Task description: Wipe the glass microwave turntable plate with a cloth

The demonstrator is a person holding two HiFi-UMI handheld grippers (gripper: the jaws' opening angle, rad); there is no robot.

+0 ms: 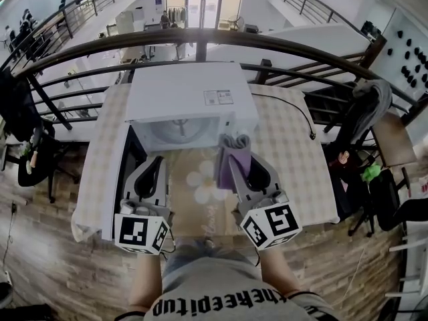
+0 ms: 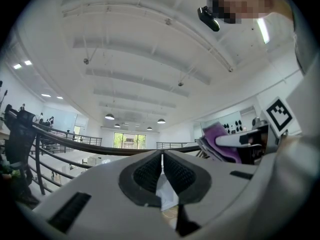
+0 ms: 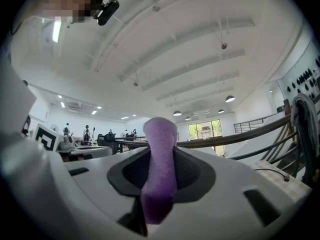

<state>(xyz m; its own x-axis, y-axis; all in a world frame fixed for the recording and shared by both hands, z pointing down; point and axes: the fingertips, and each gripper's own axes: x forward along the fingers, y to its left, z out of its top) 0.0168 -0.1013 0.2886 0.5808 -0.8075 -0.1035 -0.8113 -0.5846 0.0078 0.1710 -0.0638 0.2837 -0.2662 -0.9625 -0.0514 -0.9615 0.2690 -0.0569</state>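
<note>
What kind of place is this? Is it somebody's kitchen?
Probably not a kitchen. It looks like a big open office or workshop hall. The microwave sits on a table beside a curved balcony railing. The right gripper view shows people far off under high ceiling lamps.

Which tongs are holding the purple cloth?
The right tongs: the purple cloth is pinched between them. The left tongs are shut with nothing in them.

The microwave [image 1: 192, 99] stands at the back of our desk [image 1: 294, 159], door [image 1: 114, 186] swung left, turntable plate [image 1: 179, 131] inside. Before it we hold the left gripper [image 1: 155, 162] left, the right gripper [image 1: 242, 166] right, cloth [image 1: 234, 149] in its jaws.
</note>
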